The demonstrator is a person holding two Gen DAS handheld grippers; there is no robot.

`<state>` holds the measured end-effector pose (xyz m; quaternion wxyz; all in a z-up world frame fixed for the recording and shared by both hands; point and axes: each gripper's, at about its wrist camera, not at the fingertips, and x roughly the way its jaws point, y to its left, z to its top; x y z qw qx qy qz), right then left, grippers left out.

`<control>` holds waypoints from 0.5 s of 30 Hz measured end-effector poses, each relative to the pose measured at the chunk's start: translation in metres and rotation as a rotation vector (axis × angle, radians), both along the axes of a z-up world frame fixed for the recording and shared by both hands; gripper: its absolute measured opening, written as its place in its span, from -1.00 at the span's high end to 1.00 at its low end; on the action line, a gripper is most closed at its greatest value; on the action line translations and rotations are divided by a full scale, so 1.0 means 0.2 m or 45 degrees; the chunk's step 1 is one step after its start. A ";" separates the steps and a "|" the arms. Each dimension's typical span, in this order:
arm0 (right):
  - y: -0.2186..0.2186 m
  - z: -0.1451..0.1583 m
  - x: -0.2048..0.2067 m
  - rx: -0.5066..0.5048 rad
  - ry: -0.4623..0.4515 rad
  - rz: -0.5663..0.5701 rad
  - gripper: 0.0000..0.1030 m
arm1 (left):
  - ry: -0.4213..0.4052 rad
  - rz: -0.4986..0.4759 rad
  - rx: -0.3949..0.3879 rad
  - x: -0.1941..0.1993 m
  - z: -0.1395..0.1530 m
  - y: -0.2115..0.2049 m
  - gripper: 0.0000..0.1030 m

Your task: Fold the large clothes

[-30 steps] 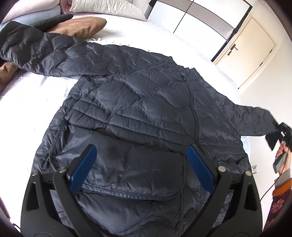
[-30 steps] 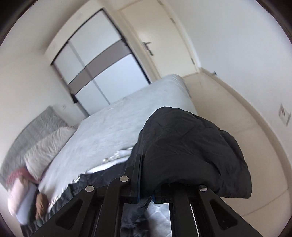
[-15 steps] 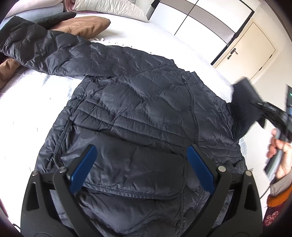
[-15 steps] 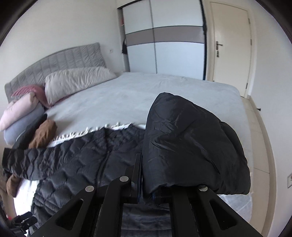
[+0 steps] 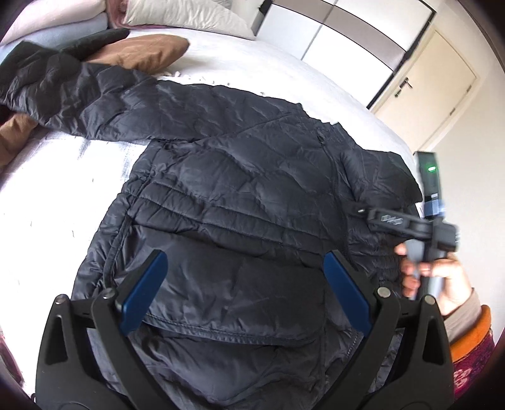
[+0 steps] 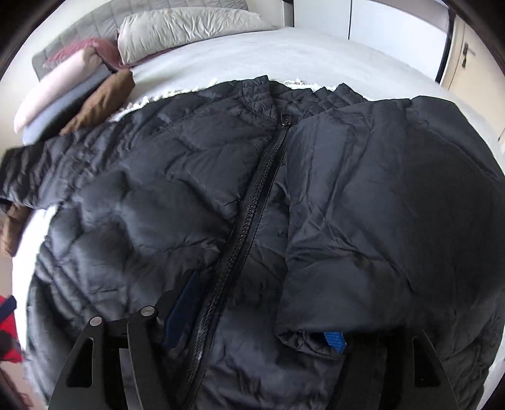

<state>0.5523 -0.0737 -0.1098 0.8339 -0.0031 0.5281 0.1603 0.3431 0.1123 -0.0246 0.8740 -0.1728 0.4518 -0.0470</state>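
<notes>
A dark quilted puffer jacket (image 5: 240, 195) lies front up on the white bed, zipper (image 6: 252, 217) closed. One sleeve (image 5: 79, 97) stretches out to the far left. The other sleeve (image 6: 388, 214) lies folded across the jacket's chest. My left gripper (image 5: 244, 293) is open and empty, hovering over the jacket's hem. My right gripper (image 6: 257, 318) is open just above the chest, its right finger (image 6: 334, 342) under the sleeve's cuff end. The right gripper also shows in the left wrist view (image 5: 410, 220), held by a hand at the jacket's right side.
The white bed (image 5: 56, 195) has pillows (image 6: 186, 28) and folded pink, blue and brown cushions (image 6: 72, 91) at its head. A wardrobe (image 5: 347, 34) and a door (image 5: 442, 85) stand beyond the bed.
My right gripper carried the sleeve from off the bed's side over onto the jacket's chest, then opened and let it go. The left gripper stayed open over the hem.
</notes>
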 end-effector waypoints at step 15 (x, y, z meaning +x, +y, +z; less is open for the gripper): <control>-0.82 0.22 -0.47 0.221 -0.098 -0.312 -0.45 | -0.115 -0.449 0.511 0.36 0.08 -0.97 -0.92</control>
